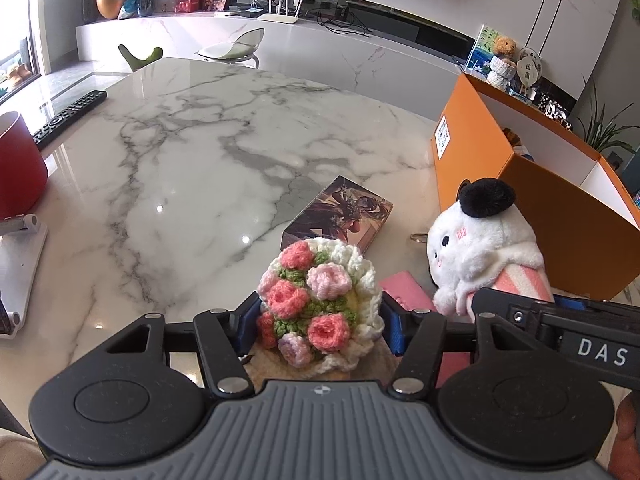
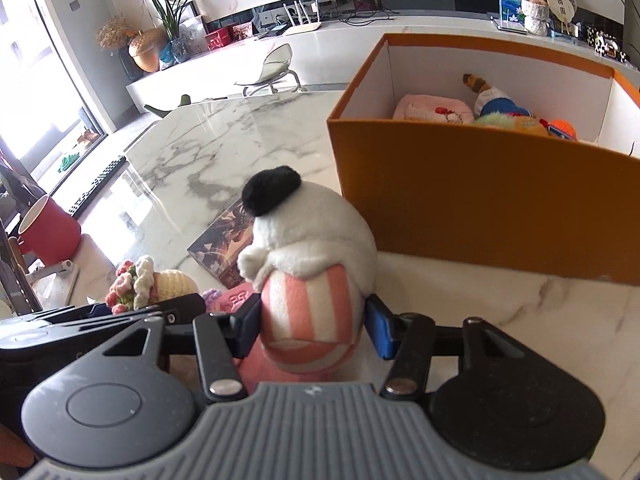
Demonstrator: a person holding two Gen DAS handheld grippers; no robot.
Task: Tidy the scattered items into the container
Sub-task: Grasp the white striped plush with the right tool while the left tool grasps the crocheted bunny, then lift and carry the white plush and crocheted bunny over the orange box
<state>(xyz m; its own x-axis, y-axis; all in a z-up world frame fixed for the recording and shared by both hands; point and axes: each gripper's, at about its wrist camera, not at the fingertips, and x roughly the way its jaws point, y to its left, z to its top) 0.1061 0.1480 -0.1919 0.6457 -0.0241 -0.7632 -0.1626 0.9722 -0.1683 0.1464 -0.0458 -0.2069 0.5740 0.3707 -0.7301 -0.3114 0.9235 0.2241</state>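
My left gripper [image 1: 318,326] is shut on a crochet flower bouquet [image 1: 316,300] with pink roses and a white ruffle; it also shows in the right wrist view [image 2: 138,284]. My right gripper [image 2: 312,326] is shut on a white plush toy [image 2: 312,248] with a black ear and pink-striped body, also seen in the left wrist view [image 1: 480,248]. The orange box [image 2: 480,200] stands just beyond the plush and holds several soft toys [image 2: 432,108]. A picture-printed card box [image 1: 340,212] and a pink item [image 1: 404,290] lie on the table.
The marble table [image 1: 200,160] holds a red cup [image 1: 18,168], a remote control [image 1: 68,116] and a white stand [image 1: 20,264] at the left. A gold ring [image 1: 418,237] lies beside the plush.
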